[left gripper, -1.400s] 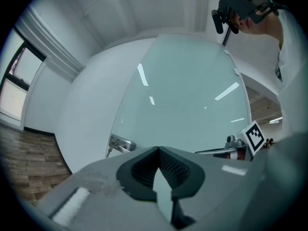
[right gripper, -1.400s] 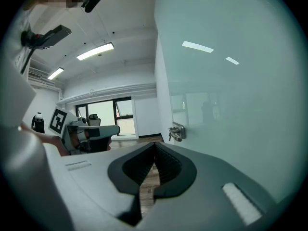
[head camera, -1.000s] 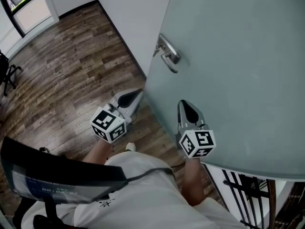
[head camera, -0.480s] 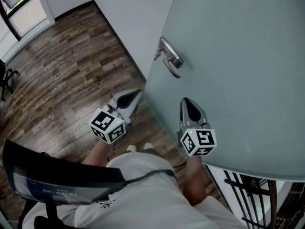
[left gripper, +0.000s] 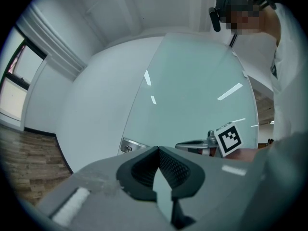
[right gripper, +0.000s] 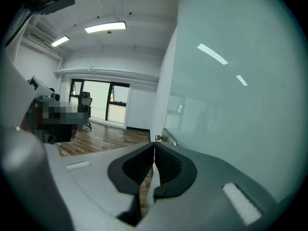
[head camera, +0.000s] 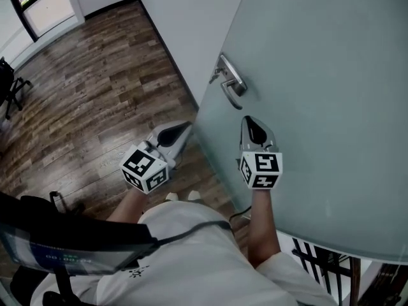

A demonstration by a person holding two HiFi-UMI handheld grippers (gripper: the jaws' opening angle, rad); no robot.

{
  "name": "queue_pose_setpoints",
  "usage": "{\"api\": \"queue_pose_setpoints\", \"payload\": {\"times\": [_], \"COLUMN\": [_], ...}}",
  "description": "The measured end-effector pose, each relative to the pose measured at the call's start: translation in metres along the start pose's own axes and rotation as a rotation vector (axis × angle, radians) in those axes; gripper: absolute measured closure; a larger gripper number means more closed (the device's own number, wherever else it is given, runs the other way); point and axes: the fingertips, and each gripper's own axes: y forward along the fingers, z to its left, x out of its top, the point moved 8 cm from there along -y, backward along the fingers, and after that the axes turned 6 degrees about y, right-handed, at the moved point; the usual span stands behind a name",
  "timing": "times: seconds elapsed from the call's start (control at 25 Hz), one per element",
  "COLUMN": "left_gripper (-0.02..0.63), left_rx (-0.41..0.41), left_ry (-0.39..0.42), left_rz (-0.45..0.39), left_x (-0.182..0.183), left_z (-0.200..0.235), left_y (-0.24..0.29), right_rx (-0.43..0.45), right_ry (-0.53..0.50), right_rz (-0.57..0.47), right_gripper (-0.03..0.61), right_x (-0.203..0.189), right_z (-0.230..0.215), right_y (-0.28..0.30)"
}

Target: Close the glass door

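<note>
While the glass door (head camera: 319, 75) stands swung open, with no frame visible at its free edge, I judge the closing barely begun; nearly the whole swing is left. Door fills the head view from 12 to 4 o'clock. Right hand-held gripper (head camera: 248, 121), jaws together and empty, sits just beside the pane at 6 o'clock of the handle (head camera: 231, 81); contact uncertain. Left hand-held gripper (head camera: 182, 127), likewise closed on nothing, hangs at 9 o'clock of the door edge, over the floor (head camera: 95, 101).

We note bright, even light; white ceiling strip lamps (right gripper: 106, 28) streak glare across the frosted pale-green glass door (left gripper: 192, 95); gripper views darken at corners.
</note>
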Motion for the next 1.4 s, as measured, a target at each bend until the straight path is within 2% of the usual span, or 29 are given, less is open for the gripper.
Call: {"api": "queue_pose_setpoints", "payload": {"times": [0.24, 0.36, 0.44, 0.56, 0.76, 1.08, 1.16, 1.2, 1.4], "left_gripper": [0.614, 0.614, 0.614, 0.614, 0.614, 0.614, 0.613, 0.614, 0.614], "left_rx": [0.027, 0.034, 0.038, 0.046, 0.069, 0.110, 0.121, 0.126, 0.152], "left_ry": [-0.010, -0.017, -0.020, -0.027, -0.039, -0.053, -0.051, -0.050, -0.054], "left_rz": [0.006, 0.011, 0.021, 0.033, 0.045, 0.066, 0.068, 0.068, 0.070], "left_x": [-0.006, -0.011, -0.015, -0.021, -0.026, -0.033, -0.031, -0.031, -0.034], "left_z": [-0.006, -0.011, -0.014, -0.016, -0.017, -0.025, -0.027, -0.027, -0.025], "left_y": [0.007, 0.010, 0.010, 0.009, 0.001, -0.012, -0.013, -0.015, -0.025], "right_rx": [0.039, 0.048, 0.065, 0.079, 0.069, 0.090, 0.068, 0.057, 0.079], "right_ry": [-0.051, -0.060, -0.067, -0.082, -0.123, -0.143, -0.147, -0.141, -0.106], "right_rz": [0.085, 0.120, 0.151, 0.192, 0.270, 0.343, 0.334, 0.326, 0.333], "right_gripper": [0.546, 0.497, 0.430, 0.374, 0.350, 0.357, 0.407, 0.455, 0.469], "right_x": [-0.016, -0.023, -0.027, -0.033, -0.043, -0.056, -0.056, -0.056, -0.055], "right_z": [-0.013, -0.019, -0.019, -0.020, -0.026, -0.031, -0.037, -0.039, -0.042], "right_y": [0.035, 0.051, 0.061, 0.075, 0.097, 0.121, 0.121, 0.121, 0.122]}}
